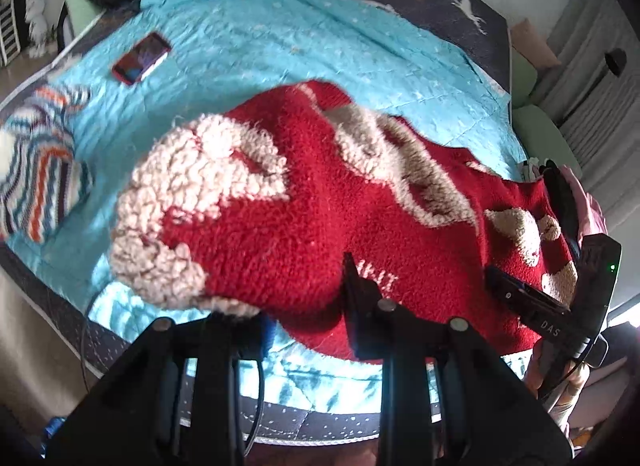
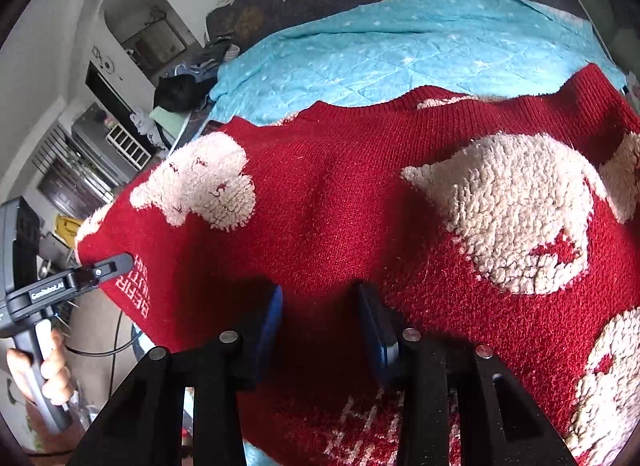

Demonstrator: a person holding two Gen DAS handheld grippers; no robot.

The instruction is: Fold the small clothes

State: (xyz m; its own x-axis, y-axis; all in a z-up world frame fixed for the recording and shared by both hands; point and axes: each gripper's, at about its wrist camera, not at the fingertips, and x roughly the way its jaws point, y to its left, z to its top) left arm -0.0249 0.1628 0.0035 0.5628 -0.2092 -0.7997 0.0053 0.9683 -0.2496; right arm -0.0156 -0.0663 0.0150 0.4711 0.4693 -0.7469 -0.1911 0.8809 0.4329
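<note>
The red sweater (image 1: 312,205) hung lifted above the bed (image 1: 280,41), unfolded. Left gripper (image 1: 304,306) and right gripper (image 2: 320,322) each had fingers closed on its near hem. No fold was made; folding remained.

A red knit sweater (image 1: 304,217) bears cream fleecy patches and white lettering. The quilt (image 1: 280,41) is turquoise with pale specks. A zigzag-striped knit (image 1: 36,177) shows white, orange and navy. The phone (image 1: 141,58) is red-cased.
</note>
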